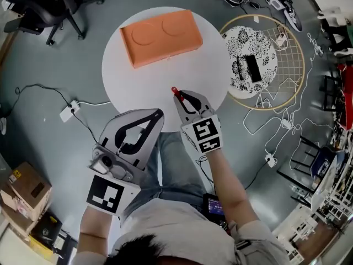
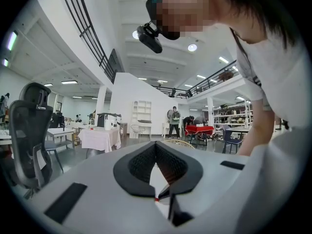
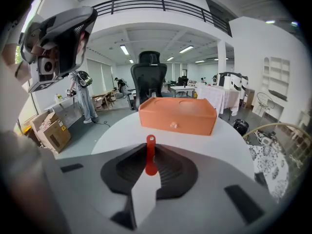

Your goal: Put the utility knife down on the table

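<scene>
A slim red utility knife (image 1: 175, 91) sticks out from between the jaws of my right gripper (image 1: 180, 97), which is shut on it just above the near edge of the round white table (image 1: 132, 90). In the right gripper view the red utility knife (image 3: 150, 156) points toward an orange box (image 3: 178, 114), pinched in my right gripper (image 3: 150, 165). My left gripper (image 1: 159, 114) hangs off the table's near left edge, jaws together and holding nothing. The left gripper view faces up at the person; my left gripper (image 2: 156, 147) is shut there.
The orange box (image 1: 161, 36) fills the table's far half. A round wicker rack with a patterned cushion (image 1: 251, 54) stands right of the table. A black office chair (image 1: 49, 4), a power strip (image 1: 69, 112) with cables and cardboard boxes (image 1: 22, 195) lie on the floor.
</scene>
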`<state>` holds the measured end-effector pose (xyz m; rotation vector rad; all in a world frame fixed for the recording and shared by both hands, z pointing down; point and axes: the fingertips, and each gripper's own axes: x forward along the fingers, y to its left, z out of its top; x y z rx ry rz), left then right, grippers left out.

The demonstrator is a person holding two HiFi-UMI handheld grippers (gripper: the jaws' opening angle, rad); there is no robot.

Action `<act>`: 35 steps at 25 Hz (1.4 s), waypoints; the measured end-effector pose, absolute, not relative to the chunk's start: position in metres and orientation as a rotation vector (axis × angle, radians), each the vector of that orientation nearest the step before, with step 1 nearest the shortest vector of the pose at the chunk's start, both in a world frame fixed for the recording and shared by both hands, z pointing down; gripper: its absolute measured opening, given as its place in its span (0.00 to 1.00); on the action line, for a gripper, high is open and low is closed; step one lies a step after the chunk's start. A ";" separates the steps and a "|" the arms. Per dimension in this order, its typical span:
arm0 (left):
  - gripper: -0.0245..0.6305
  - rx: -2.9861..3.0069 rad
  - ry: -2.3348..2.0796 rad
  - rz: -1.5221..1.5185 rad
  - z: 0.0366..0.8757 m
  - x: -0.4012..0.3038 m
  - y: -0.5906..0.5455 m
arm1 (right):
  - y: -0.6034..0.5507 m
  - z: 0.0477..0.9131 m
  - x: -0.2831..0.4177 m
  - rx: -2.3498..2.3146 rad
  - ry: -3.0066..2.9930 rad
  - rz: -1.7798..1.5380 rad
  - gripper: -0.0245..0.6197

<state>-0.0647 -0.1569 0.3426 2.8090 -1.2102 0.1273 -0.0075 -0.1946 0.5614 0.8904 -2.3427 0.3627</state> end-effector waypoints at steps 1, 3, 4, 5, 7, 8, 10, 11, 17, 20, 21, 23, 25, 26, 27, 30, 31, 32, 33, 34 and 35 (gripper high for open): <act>0.05 2.808 -1.210 0.133 0.344 -0.064 -0.156 | -0.194 0.568 -0.007 0.884 -2.332 0.369 0.13; 0.05 2.808 -1.213 0.148 0.348 -0.064 -0.155 | -0.192 0.579 -0.007 0.873 -2.315 0.382 0.13; 0.05 2.808 -1.216 0.154 0.350 -0.064 -0.154 | -0.191 0.584 -0.006 0.868 -2.304 0.388 0.13; 0.05 2.805 -1.220 0.157 0.351 -0.065 -0.154 | -0.190 0.589 -0.005 0.862 -2.291 0.393 0.13; 0.05 2.792 -1.230 0.159 0.354 -0.067 -0.154 | -0.188 0.598 -0.004 0.848 -2.268 0.402 0.13; 0.05 2.785 -1.237 0.159 0.355 -0.069 -0.153 | -0.186 0.602 -0.004 0.842 -2.259 0.406 0.13; 0.05 2.773 -1.248 0.163 0.358 -0.072 -0.153 | -0.184 0.609 -0.004 0.833 -2.244 0.415 0.13; 0.05 2.768 -1.253 0.167 0.360 -0.073 -0.152 | -0.183 0.612 -0.004 0.827 -2.235 0.420 0.13; 0.05 2.744 -1.271 0.187 0.368 -0.079 -0.148 | -0.174 0.626 -0.006 0.784 -2.194 0.421 0.13; 0.05 2.738 -1.276 0.194 0.370 -0.078 -0.146 | -0.173 0.630 -0.006 0.778 -2.181 0.417 0.13; 0.05 2.737 -1.276 0.197 0.371 -0.078 -0.146 | -0.173 0.630 -0.006 0.776 -2.179 0.414 0.13; 0.05 2.736 -1.275 0.199 0.372 -0.077 -0.145 | -0.173 0.631 -0.006 0.772 -2.177 0.408 0.13; 0.05 2.737 -1.275 0.199 0.372 -0.075 -0.144 | -0.172 0.631 -0.005 0.767 -2.179 0.399 0.14; 0.05 2.739 -1.276 0.200 0.371 -0.073 -0.143 | -0.171 0.630 -0.004 0.763 -2.179 0.391 0.14; 0.05 2.740 -1.276 0.202 0.370 -0.072 -0.142 | -0.171 0.628 -0.003 0.757 -2.176 0.380 0.14; 0.05 2.740 -1.274 0.206 0.371 -0.072 -0.141 | -0.170 0.628 -0.004 0.732 -2.168 0.352 0.15; 0.05 2.740 -1.274 0.206 0.371 -0.072 -0.142 | -0.170 0.628 -0.005 0.727 -2.168 0.350 0.16; 0.05 2.741 -1.273 0.207 0.371 -0.073 -0.142 | -0.170 0.628 -0.006 0.724 -2.168 0.351 0.16; 0.05 2.743 -1.272 0.209 0.371 -0.073 -0.142 | -0.170 0.628 -0.007 0.724 -2.169 0.352 0.16; 0.05 2.746 -1.271 0.211 0.370 -0.073 -0.142 | -0.170 0.626 -0.007 0.727 -2.171 0.352 0.16; 0.05 2.748 -1.270 0.211 0.369 -0.073 -0.141 | -0.169 0.623 -0.007 0.732 -2.175 0.352 0.16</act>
